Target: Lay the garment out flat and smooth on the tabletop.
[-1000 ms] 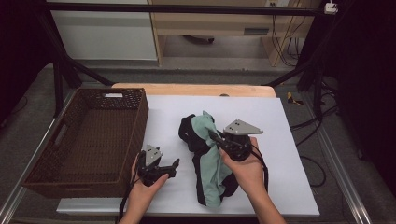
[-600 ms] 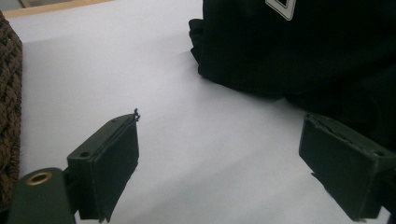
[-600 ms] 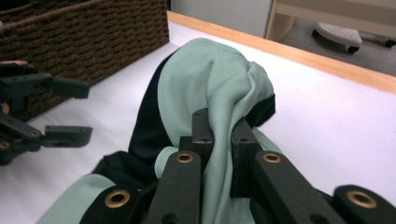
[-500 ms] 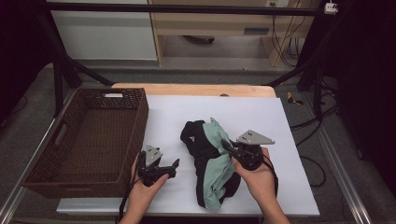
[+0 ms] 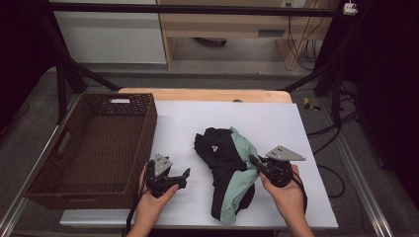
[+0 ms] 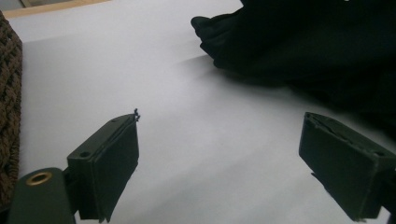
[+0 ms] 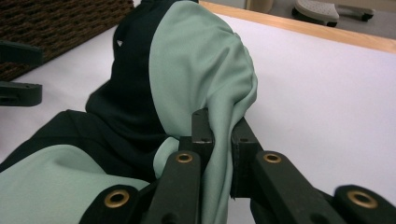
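Two hand-held grippers at the counter (image 5: 296,128), one garment between them.
Right hand-held gripper (image 7: 219,135) clenched on the black-and-mint jacket's (image 5: 230,168) mint fold, mid-counter; left hand-held gripper (image 6: 219,158) released, empty, beside the wicker basket (image 5: 94,143). Grasping step, probably; next likely needs a second grip.

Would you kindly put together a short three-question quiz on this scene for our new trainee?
1. True or false: the right gripper is shut on the black and mint-green garment.
2. Which is correct of the left gripper? A) shut on the garment B) open over bare white table C) inside the basket
3. Fill in: the brown wicker basket sits at the table's ____ side, as the person sees it.

Key: 1 true; 2 B; 3 left.
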{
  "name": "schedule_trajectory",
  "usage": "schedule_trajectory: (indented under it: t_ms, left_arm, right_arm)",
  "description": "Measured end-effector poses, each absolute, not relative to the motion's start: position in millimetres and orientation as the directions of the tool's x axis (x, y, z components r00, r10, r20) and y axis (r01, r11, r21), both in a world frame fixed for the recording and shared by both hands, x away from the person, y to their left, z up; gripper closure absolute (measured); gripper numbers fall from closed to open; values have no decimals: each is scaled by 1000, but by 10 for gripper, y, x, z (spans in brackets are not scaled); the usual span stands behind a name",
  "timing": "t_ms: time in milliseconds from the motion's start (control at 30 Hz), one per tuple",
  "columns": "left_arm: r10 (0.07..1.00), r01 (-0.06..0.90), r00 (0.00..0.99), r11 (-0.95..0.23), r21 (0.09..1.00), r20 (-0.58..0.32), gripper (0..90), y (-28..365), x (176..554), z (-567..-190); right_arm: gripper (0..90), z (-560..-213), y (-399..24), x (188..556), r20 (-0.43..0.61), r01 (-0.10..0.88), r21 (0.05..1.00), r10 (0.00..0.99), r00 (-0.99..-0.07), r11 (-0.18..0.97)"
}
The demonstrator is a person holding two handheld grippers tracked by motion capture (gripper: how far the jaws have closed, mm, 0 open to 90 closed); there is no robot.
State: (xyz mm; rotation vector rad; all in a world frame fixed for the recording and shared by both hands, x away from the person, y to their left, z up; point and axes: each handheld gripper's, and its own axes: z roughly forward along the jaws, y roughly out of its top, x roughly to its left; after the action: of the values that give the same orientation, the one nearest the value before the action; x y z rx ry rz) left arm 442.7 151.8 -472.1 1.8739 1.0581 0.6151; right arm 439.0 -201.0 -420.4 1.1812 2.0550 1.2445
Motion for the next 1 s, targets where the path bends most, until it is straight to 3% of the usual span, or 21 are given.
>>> schedule_trajectory:
  t_ms: [1000]
  left_arm:
    - [852, 420, 524, -256, 871, -2, 120, 1498, 4418, -4711]
  right_arm:
    - [830, -4510, -2403, 4475, 101, 524, 840, 909, -404, 140]
